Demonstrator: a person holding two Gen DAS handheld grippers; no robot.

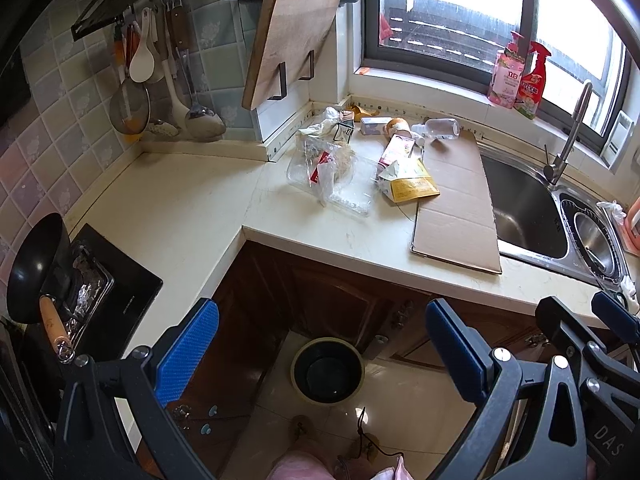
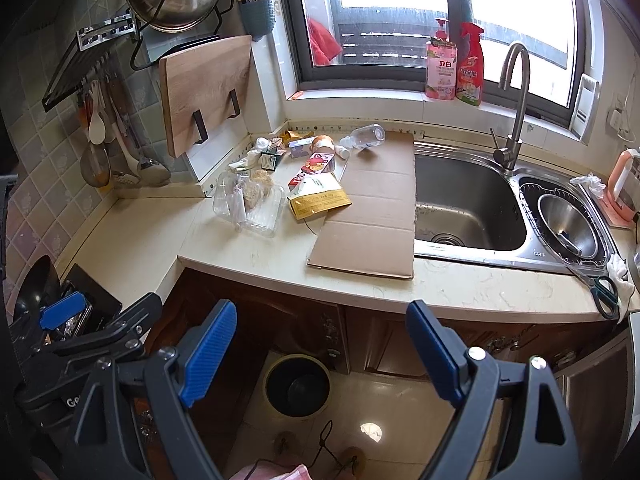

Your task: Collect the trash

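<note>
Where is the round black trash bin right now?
In both views the round black trash bin stands on the tiled floor, below the counter corner, beside the dark wooden cabinets.

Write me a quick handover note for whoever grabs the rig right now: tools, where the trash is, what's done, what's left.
Left tool: open, empty, held in front of the counter edge.
Right tool: open, empty, level with the left one.
Trash: all on the counter by the window corner: clear plastic clamshell, yellow packet, red-and-pink carton, clear bottle on its side, tissue wads, small scraps behind. Flat cardboard sheet lies beside the sink.
Bin: on the floor below the counter; looks empty.
Done: nothing collected, as far as visible.
Left: every piece into the bin.
</note>
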